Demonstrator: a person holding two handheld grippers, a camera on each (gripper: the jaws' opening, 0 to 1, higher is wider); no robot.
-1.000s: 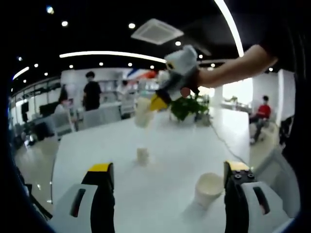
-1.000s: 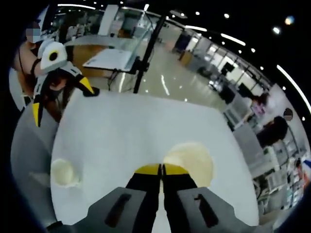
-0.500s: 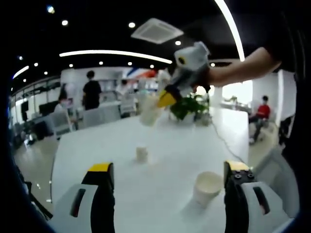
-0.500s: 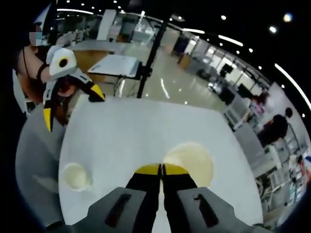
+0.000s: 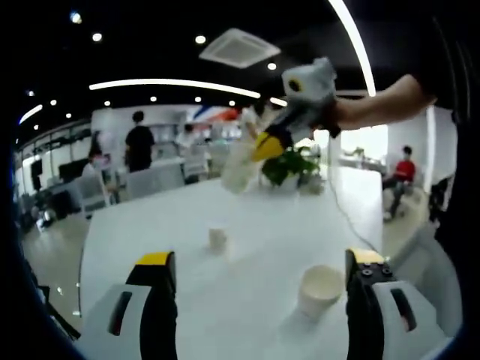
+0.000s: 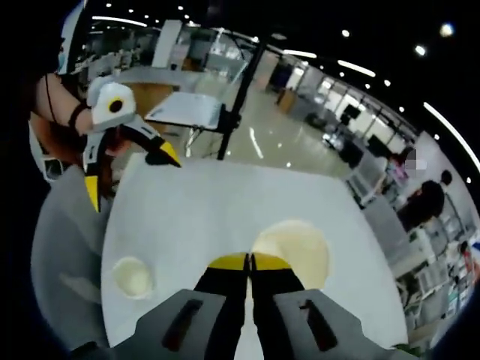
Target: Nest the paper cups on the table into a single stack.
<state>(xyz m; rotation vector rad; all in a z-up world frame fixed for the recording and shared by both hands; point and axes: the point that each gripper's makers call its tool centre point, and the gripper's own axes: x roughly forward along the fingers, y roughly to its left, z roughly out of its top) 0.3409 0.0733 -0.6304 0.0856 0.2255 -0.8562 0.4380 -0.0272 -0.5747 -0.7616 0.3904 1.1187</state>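
Two paper cups stand upright on the white table: a small far one and a nearer one just inside my left gripper's right jaw. My left gripper is open wide, low over the table, with nothing between its jaws. My right gripper hangs above the far part of the table, shut on the rim of a third paper cup, which is tilted. In the right gripper view the right gripper pinches that cup. One cup stands below on the table, and the left gripper is open at the left.
A potted plant stands at the table's far end, with a thin cable trailing along the right side. Several people and chairs are behind the table. A dark stand and another table are on the floor beyond.
My right gripper has carried its cup up and to the right in the left gripper view. The left gripper and the two table cups have stayed put.
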